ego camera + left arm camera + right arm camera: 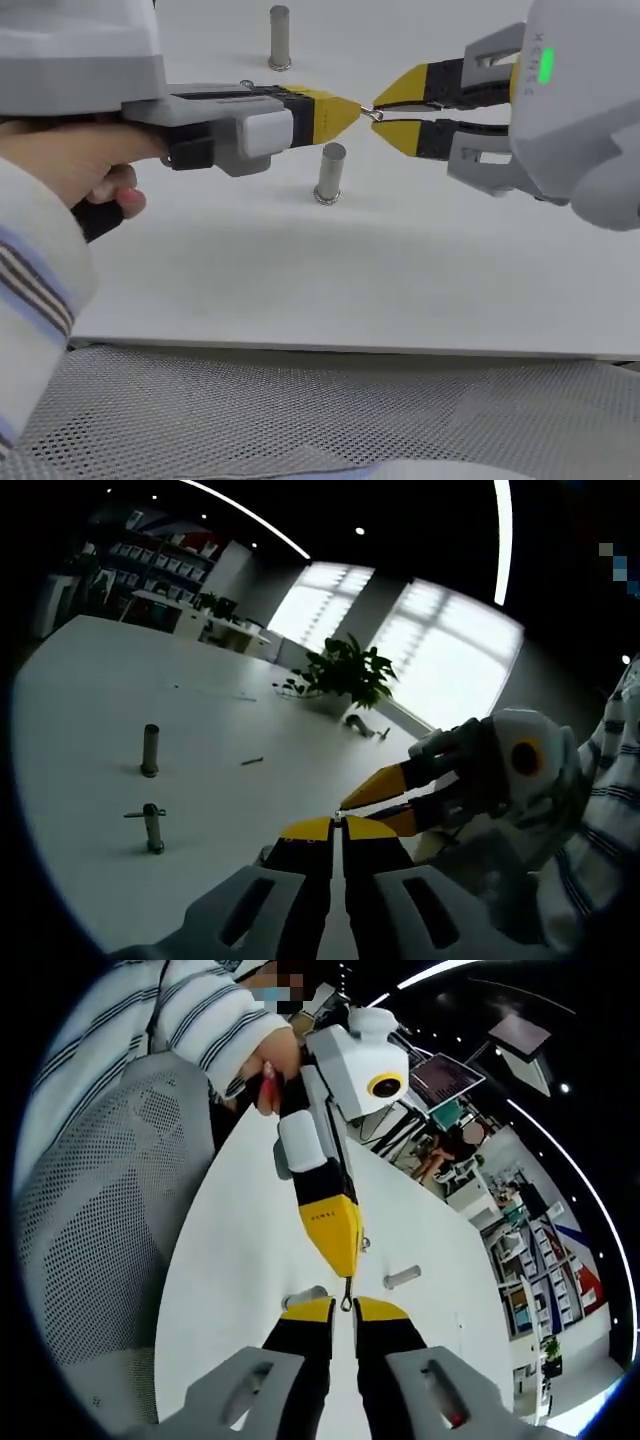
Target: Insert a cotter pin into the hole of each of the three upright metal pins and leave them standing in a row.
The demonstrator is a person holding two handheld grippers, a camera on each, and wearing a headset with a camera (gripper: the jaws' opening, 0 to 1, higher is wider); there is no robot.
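Note:
A small cotter pin [375, 114] hangs in the air between the two yellow-tipped grippers, above the white table. My left gripper [355, 110] comes in from the left and is shut on one end of it. My right gripper [380, 115] faces it from the right, jaws slightly apart around the pin's looped end [345, 1303]. Below the tips stands a bare metal pin [330, 172]; another [279, 38] stands farther back. In the left gripper view one metal pin [152, 825] has a cotter pin through it, beside a bare one [150, 750].
A loose cotter pin [252, 761] lies on the white table [300, 280] beyond the metal pins. More small parts [362, 725] lie near a potted plant [345, 675]. A mesh chair [300, 420] sits at the table's near edge.

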